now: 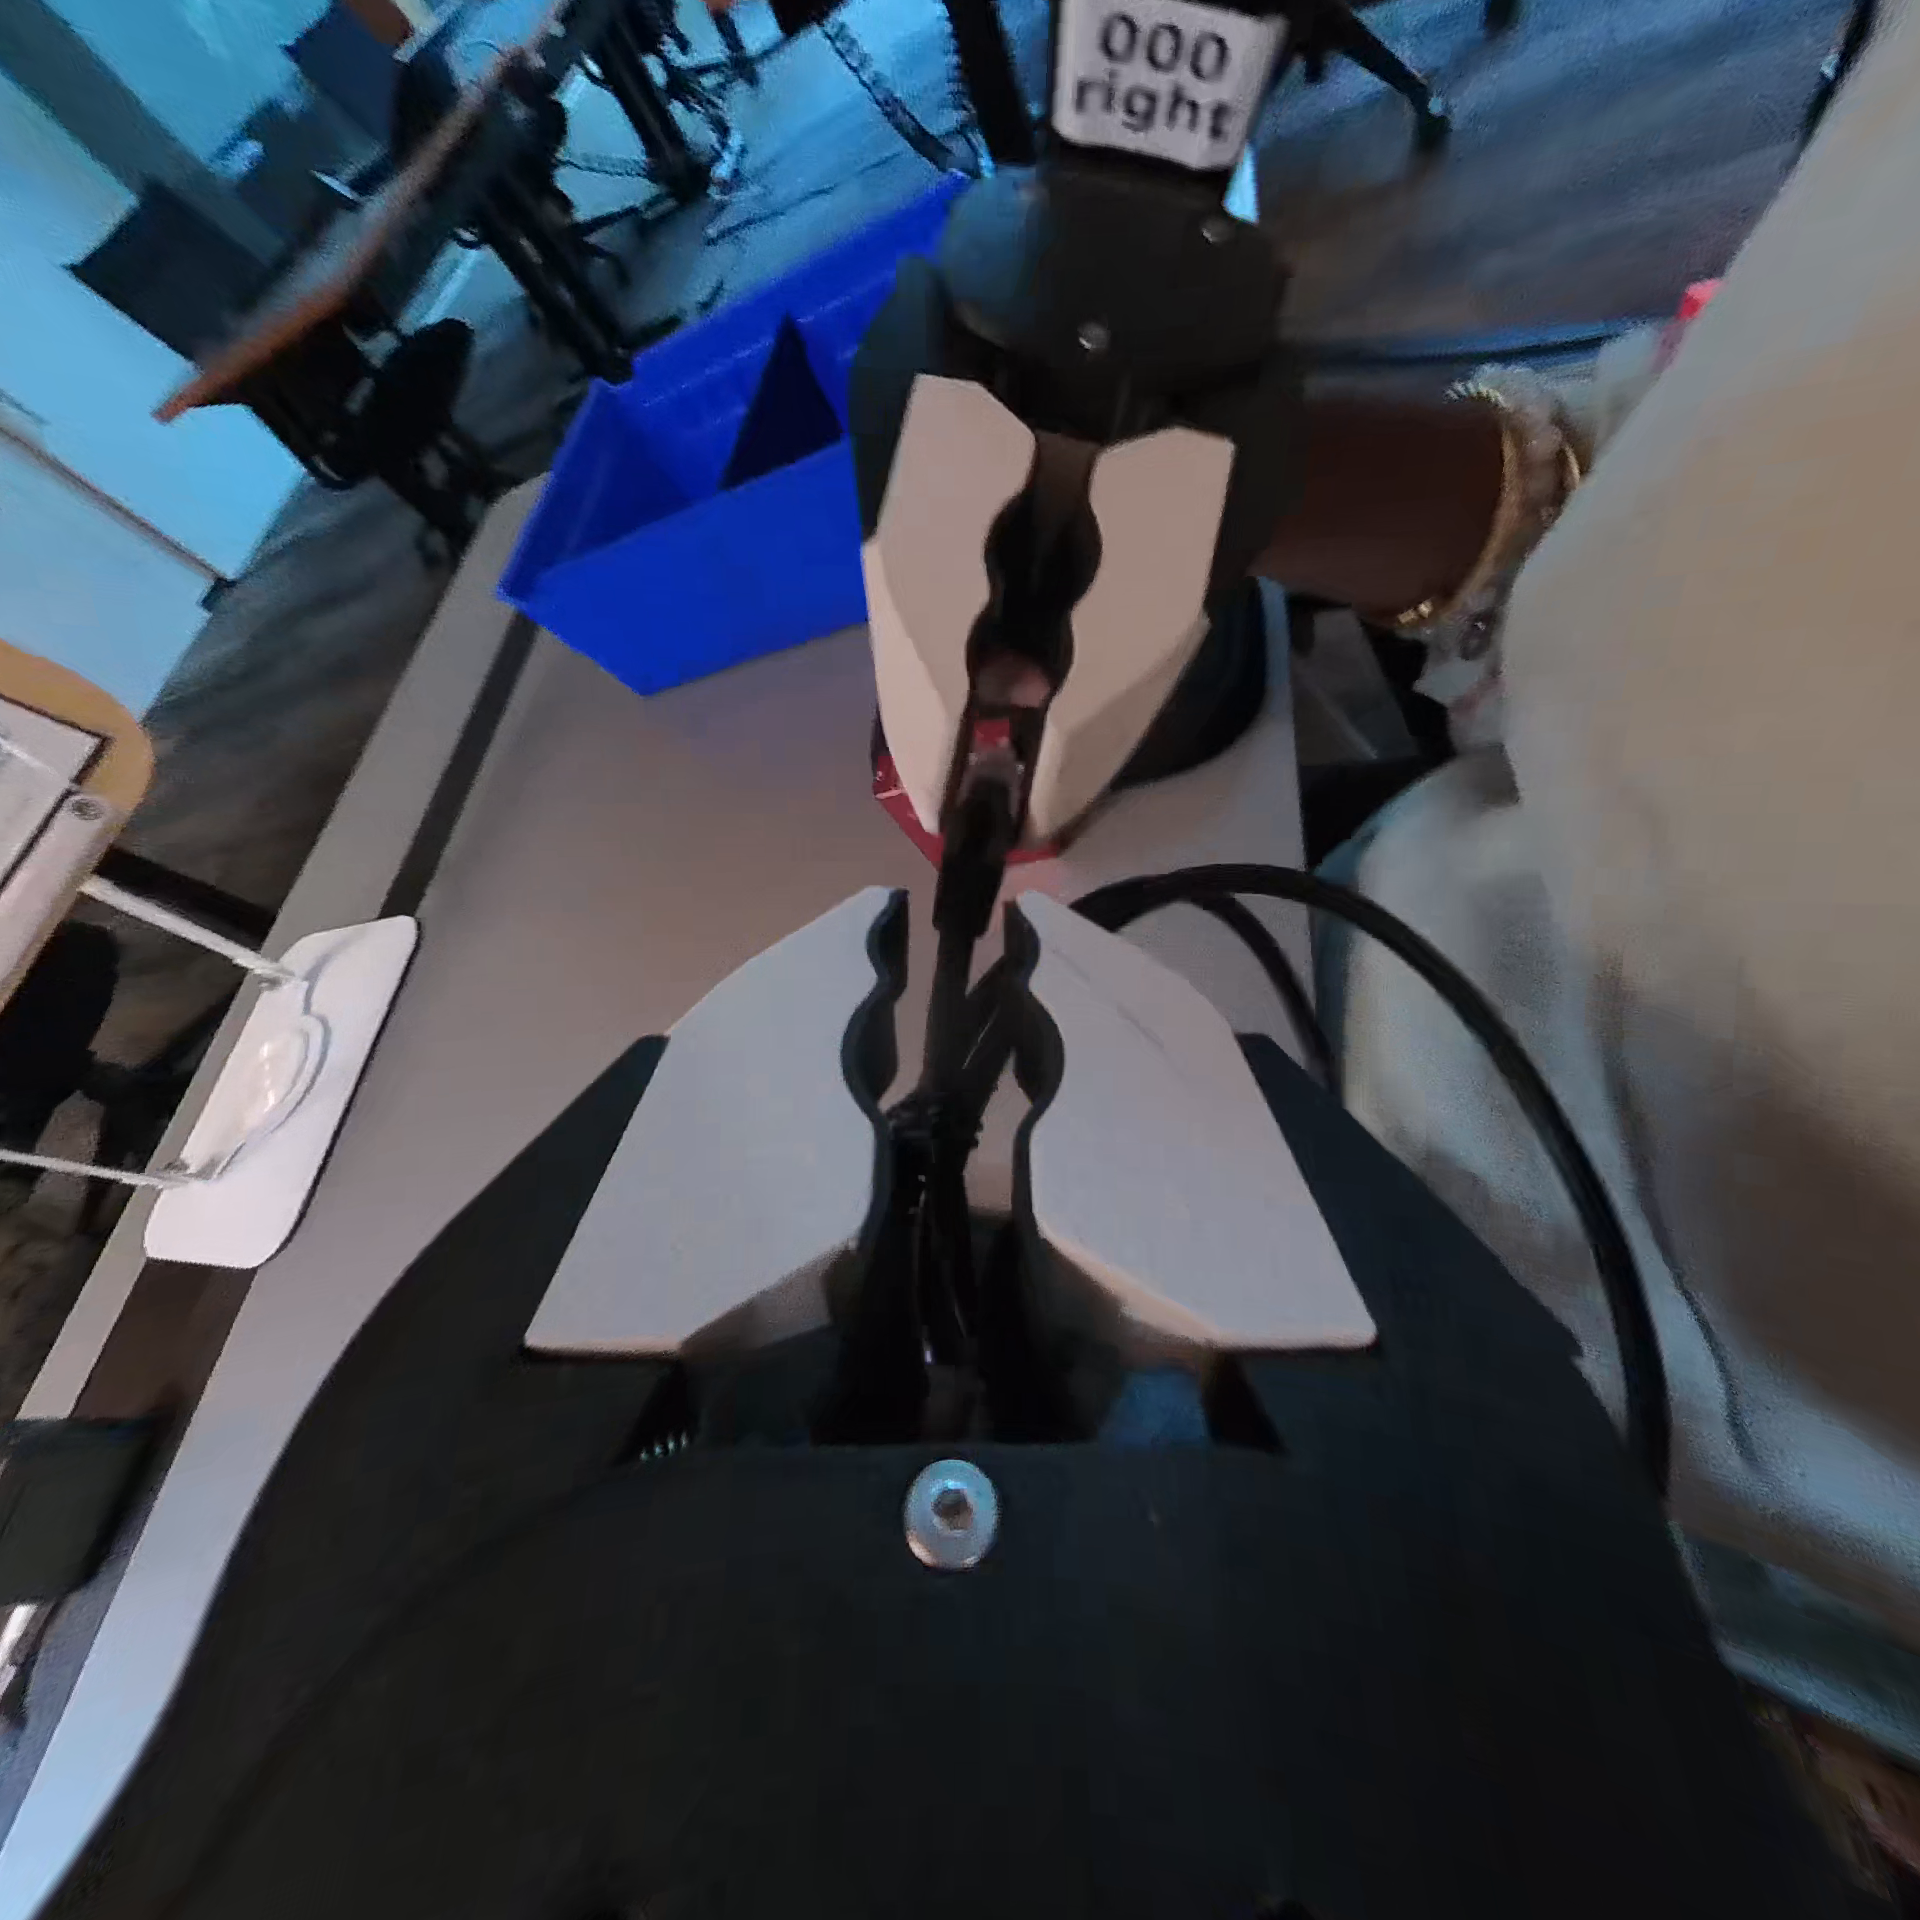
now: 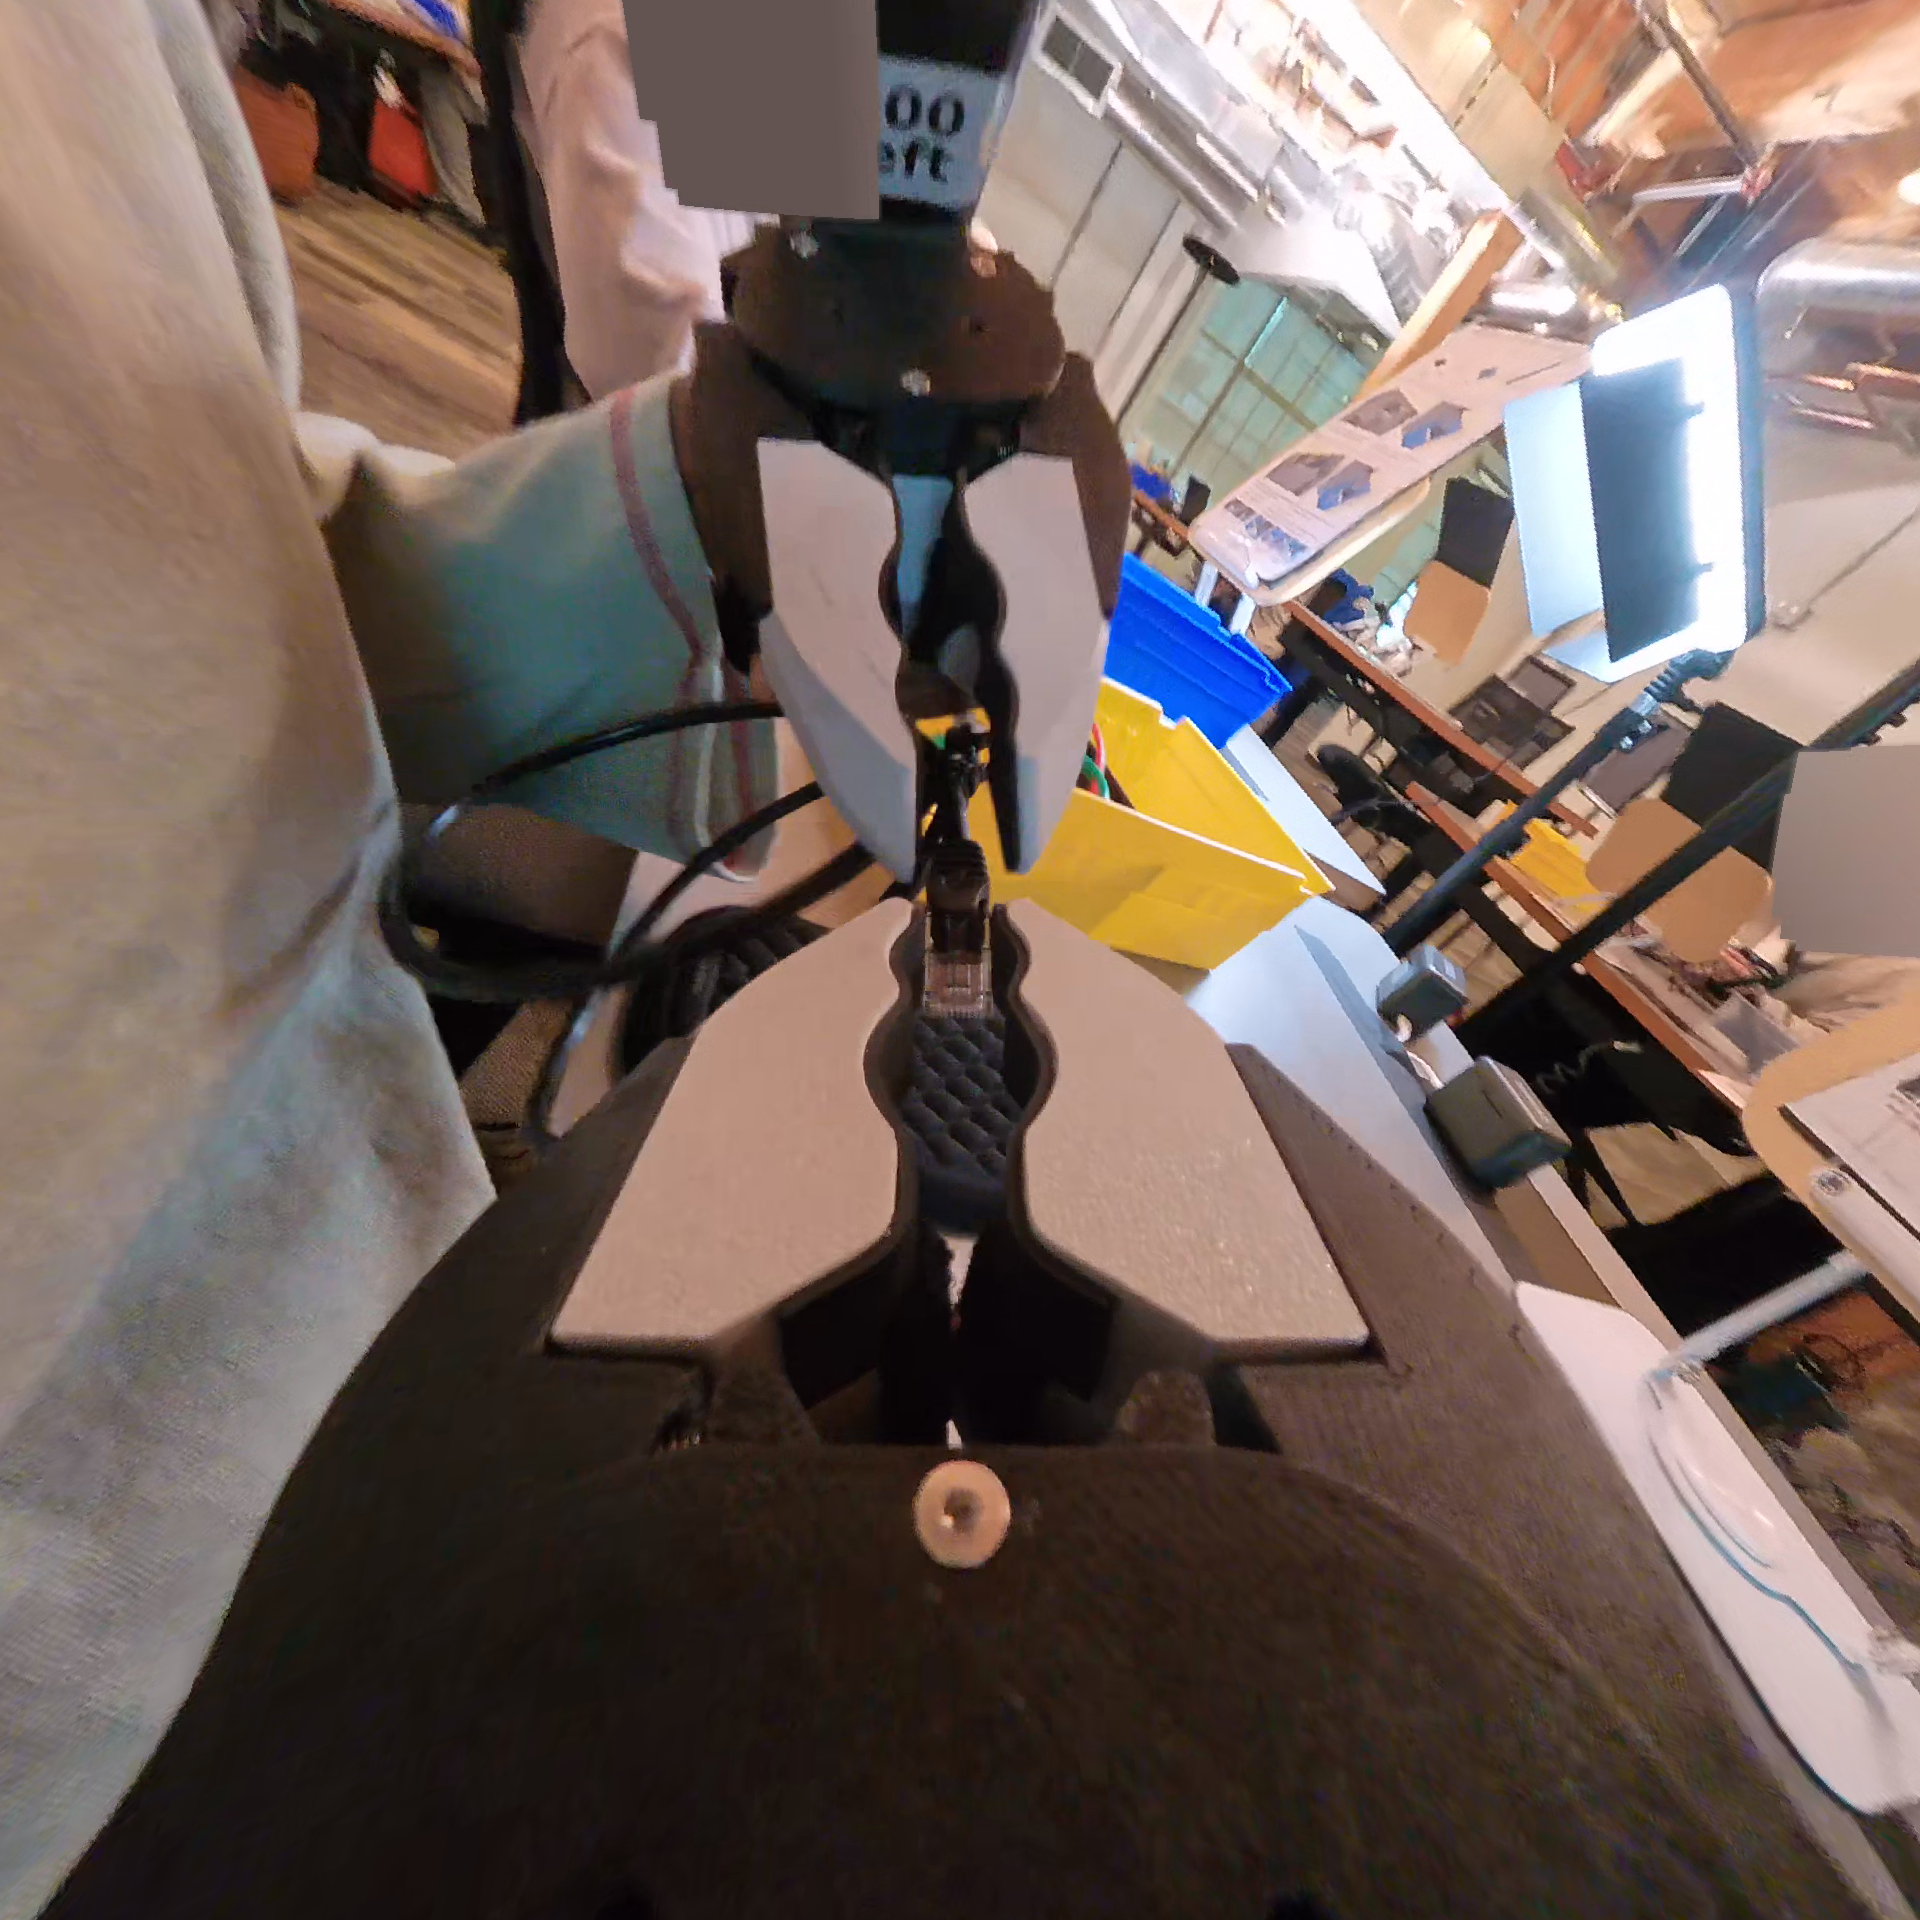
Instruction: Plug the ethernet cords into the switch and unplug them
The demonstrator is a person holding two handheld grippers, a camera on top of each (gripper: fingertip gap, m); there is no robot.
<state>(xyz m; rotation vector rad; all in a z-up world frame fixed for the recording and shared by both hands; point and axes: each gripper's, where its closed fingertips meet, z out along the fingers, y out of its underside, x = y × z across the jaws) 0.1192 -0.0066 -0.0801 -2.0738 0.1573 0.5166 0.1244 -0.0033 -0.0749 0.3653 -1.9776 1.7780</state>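
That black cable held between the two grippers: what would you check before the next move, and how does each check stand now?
1. Left gripper shut on the black cable: ok.
2. Right gripper gripping the clear plug: ok; plug sits between its fingertips.
3. Plug contacts undamaged: cannot tell.
4. Switch in view, port located: not ok; neither view clearly shows it.
5. Slack cable loop free of snags: cannot tell; it runs against the person's clothing.

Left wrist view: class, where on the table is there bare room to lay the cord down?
Bare grey table lies between the blue bin, the white pad and the left gripper. Crowded: the right gripper, ethernet cord and black cable loop.
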